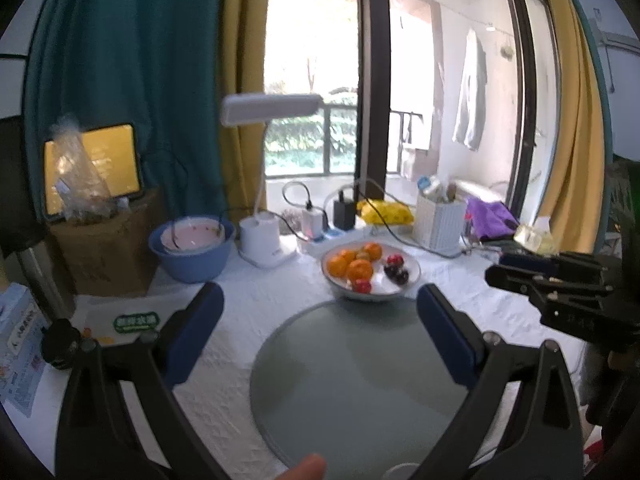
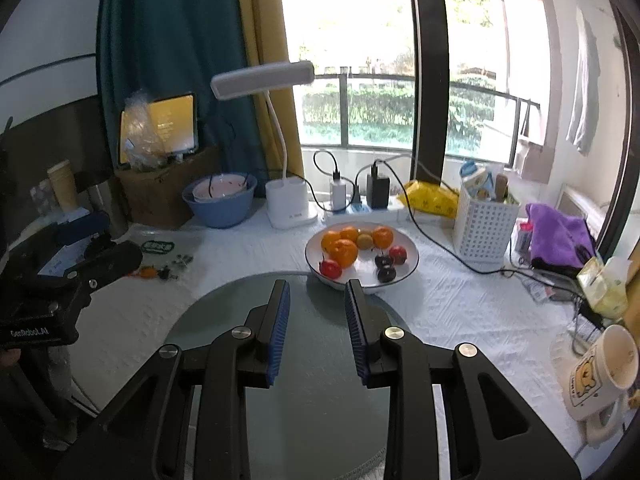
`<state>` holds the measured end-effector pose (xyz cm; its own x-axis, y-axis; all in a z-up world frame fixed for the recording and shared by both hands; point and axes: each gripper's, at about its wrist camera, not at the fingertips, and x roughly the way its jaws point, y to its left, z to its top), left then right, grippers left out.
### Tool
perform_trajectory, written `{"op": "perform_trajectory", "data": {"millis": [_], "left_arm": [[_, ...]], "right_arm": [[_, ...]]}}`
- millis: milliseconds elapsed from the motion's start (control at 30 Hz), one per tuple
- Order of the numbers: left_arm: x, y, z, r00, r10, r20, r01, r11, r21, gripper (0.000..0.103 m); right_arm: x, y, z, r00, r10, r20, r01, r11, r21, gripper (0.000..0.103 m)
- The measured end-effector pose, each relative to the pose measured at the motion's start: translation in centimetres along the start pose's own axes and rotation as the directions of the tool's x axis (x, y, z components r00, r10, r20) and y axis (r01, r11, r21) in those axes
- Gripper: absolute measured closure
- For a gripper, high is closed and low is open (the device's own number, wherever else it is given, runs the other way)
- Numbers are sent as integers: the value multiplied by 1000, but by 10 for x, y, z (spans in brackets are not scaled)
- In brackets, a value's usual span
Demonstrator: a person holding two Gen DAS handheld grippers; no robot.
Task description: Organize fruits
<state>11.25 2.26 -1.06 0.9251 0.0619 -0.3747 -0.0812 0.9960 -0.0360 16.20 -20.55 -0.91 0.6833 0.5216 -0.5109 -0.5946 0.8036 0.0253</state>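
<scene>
A white bowl [image 1: 414,270] [image 2: 408,250] holds several oranges [image 1: 359,270] [image 2: 345,252], small red fruits [image 1: 362,286] [image 2: 330,268] and dark plums [image 1: 396,274] [image 2: 385,274]. It stands on the white cloth just beyond a round grey glass plate [image 1: 352,372] [image 2: 316,408]. My left gripper [image 1: 320,300] is open and empty above the plate, short of the bowl. My right gripper [image 2: 317,286] is partly open and empty, its tips just short of the bowl; it also shows at the right edge of the left wrist view [image 1: 520,276].
Behind the bowl stand a white desk lamp [image 1: 264,240] [image 2: 288,204], chargers with cables [image 2: 376,190], a yellow bag [image 2: 432,200] and a white basket [image 1: 438,220] [image 2: 484,228]. A blue basin [image 1: 190,256] [image 2: 220,208] and cardboard box [image 1: 108,256] sit left. A mug [image 2: 600,376] stands right.
</scene>
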Motion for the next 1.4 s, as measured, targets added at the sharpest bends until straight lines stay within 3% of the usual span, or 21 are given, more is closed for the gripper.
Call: {"op": "perform_trajectory", "data": {"millis": [133, 200, 533, 733, 800, 1067, 1400], "left_arm": [[-17, 3, 6, 999, 11, 52, -11, 1000, -7, 5], [-24, 4, 9, 997, 13, 70, -12, 1000, -8, 5], [-59, 3, 19, 989, 5, 148, -3, 1000, -19, 5], [-74, 4, 23, 983, 56, 175, -50, 998, -41, 5], [-78, 4, 22, 983, 53, 178, -46, 998, -40, 5], [-86, 0, 14, 983, 46, 176, -40, 998, -38, 5], [-82, -6, 13, 986, 26, 166, -21, 999, -30, 5]], "right_arm": [[-16, 5, 5, 1000, -3, 29, 3, 1000, -4, 69], [-24, 7, 7, 999, -6, 46, 6, 1000, -9, 58], [-61, 15, 15, 992, -34, 118, 37, 999, -19, 56], [-84, 17, 14, 986, -63, 153, 66, 998, -20, 47], [-90, 15, 12, 983, -78, 165, 80, 997, -10, 37], [-106, 7, 3, 976, -109, 191, 107, 994, 19, 36], [-98, 2, -1, 979, -117, 166, 115, 993, 25, 36]]}}
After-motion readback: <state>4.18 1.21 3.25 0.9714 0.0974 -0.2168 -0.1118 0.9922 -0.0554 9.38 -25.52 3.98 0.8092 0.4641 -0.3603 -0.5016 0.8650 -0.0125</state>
